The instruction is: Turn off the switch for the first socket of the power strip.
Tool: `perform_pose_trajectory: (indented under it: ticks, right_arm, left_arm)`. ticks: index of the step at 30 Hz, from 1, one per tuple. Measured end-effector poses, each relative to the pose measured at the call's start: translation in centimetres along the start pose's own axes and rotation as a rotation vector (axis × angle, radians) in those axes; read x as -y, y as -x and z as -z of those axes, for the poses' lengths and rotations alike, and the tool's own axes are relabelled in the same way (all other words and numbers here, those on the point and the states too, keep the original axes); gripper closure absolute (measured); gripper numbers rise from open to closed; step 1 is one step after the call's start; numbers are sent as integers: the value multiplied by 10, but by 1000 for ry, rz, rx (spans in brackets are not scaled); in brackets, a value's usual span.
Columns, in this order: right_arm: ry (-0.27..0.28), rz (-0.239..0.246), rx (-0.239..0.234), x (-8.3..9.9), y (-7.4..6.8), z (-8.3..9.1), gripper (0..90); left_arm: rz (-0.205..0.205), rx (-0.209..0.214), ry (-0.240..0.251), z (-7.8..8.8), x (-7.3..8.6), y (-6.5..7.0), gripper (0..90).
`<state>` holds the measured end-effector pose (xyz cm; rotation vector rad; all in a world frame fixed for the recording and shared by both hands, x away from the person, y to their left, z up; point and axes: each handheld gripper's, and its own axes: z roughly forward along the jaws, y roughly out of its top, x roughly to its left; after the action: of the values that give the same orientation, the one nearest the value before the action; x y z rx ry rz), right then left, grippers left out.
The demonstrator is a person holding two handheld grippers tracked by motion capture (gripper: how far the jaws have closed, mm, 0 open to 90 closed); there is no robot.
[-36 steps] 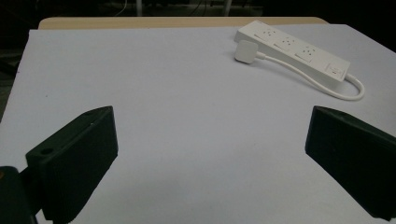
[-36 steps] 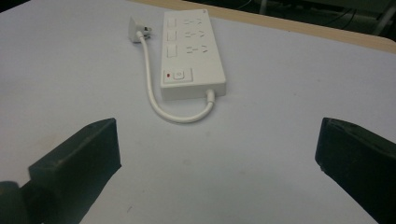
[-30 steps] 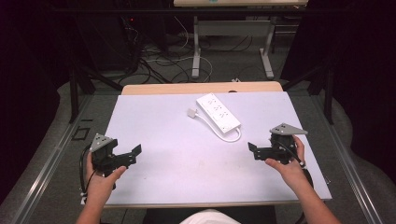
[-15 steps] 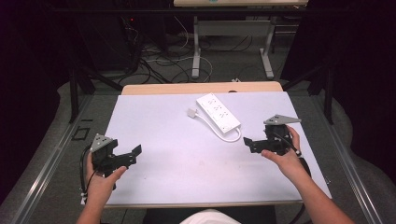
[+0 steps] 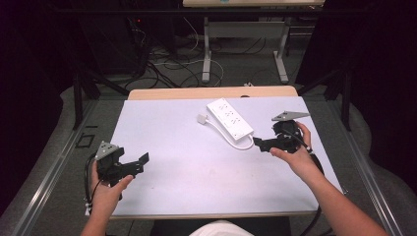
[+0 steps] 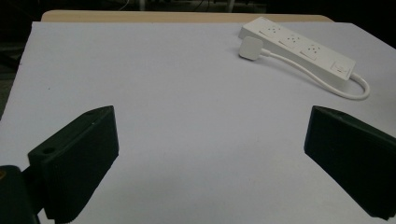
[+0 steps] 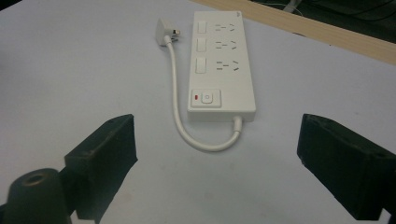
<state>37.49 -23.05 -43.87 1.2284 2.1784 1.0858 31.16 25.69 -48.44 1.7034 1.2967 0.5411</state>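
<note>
While the right claw (image 5: 261,143), jaws wide but just closing a little on nothing, nears the white power strip (image 5: 230,118) lying mid-bench, that rigid, light, smooth-sided strip probably grips best across its narrow switch end, and the left claw (image 5: 137,163) hangs open and empty.

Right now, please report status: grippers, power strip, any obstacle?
Left gripper open, nothing between jaws. Right gripper open, aimed at power strip, not touching. Strip flat, cord looped alongside. Path clear.

High view: fixed above, facing forward and down over the whole surface (image 5: 196,147). Gripper views: low, close, along the jaws. All three share the power strip (image 5: 230,118) (image 6: 299,46) (image 7: 220,70).
</note>
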Motion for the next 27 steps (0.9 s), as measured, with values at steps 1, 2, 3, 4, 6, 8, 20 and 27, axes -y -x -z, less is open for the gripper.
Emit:
perform_pose_trajectory:
  ticks: [1,2,3,4,6,8,20,27]
  right_arm:
    - [-5,-5,0,-2,0,-1,137]
    - [-13,0,0,-3,1,-1,150]
    - [-20,-4,-2,-4,1,-3,150]
    - [-24,-6,-7,-6,1,-4,151]
    - [-37,-8,-15,-8,3,-7,153]
    - [-52,-5,-19,-11,4,-10,154]
    - [-88,18,-25,-32,7,-23,162]
    - [-110,38,-30,-45,6,-28,206]
  left_arm:
    - [0,0,0,0,0,0,31]
    - [1,0,0,0,0,0,31]
    - [2,0,0,0,0,0,32]
    - [2,1,0,0,0,0,32]
    - [2,1,2,-1,0,1,33]
    - [1,1,-1,-1,1,0,33]
    - [3,-2,-5,-2,1,-1,35]
    - [4,-3,-9,-2,1,-1,35]
